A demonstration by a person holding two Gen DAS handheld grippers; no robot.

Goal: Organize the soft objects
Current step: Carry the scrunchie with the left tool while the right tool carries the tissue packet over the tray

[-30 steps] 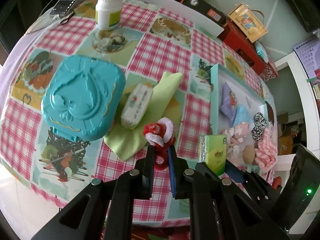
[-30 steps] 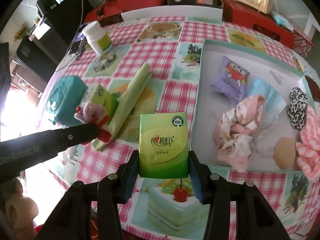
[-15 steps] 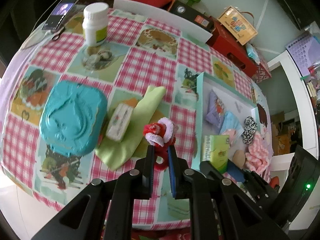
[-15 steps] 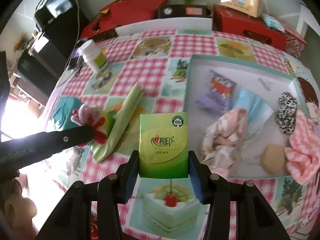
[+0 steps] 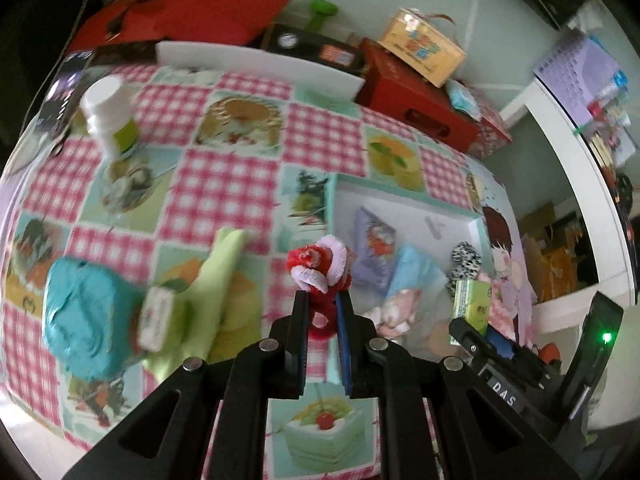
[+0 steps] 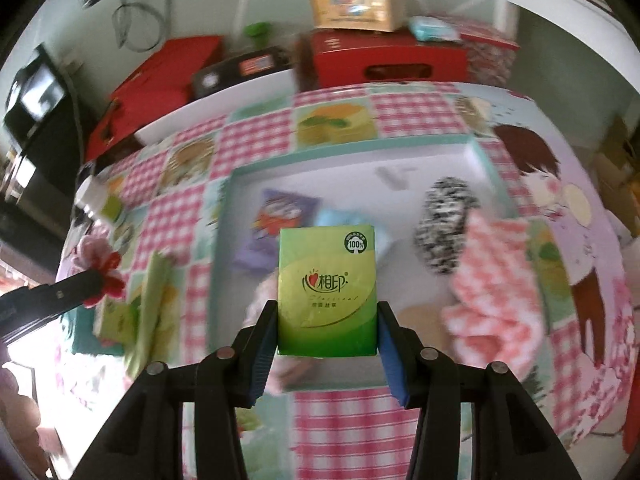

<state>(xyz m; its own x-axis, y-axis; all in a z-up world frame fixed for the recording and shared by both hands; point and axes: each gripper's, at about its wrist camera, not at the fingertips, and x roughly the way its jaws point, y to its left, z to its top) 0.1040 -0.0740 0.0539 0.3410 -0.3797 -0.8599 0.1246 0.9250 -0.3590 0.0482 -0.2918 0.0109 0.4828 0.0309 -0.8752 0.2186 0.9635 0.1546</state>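
My left gripper (image 5: 321, 300) is shut on a red and white fuzzy scrunchie (image 5: 318, 266), held in the air above the left rim of the teal-edged white tray (image 5: 332, 200). My right gripper (image 6: 327, 322) is shut on a green tissue pack (image 6: 327, 292), held over the tray (image 6: 400, 142). In the tray lie a purple snack bag (image 6: 276, 216), a light blue cloth (image 5: 416, 272), a black-and-white scrunchie (image 6: 444, 220), a pink checked cloth (image 6: 492, 300) and a pale crumpled cloth (image 5: 384, 316). On the tablecloth to the left lie a green folded cloth (image 5: 220, 276) and a second tissue pack (image 5: 156, 316).
A teal plastic case (image 5: 86, 316) lies at the table's left. A white pill bottle (image 5: 108, 116) stands at the far left. Red boxes (image 6: 384, 60) and a yellow carton (image 6: 356, 0) sit behind the table. A white shelf post (image 5: 580, 184) rises on the right.
Both grippers rose and swung right with their loads. The scrunchie went from above the green cloth to the tray's left rim, and the tissue pack from the tablecloth to above the tray.
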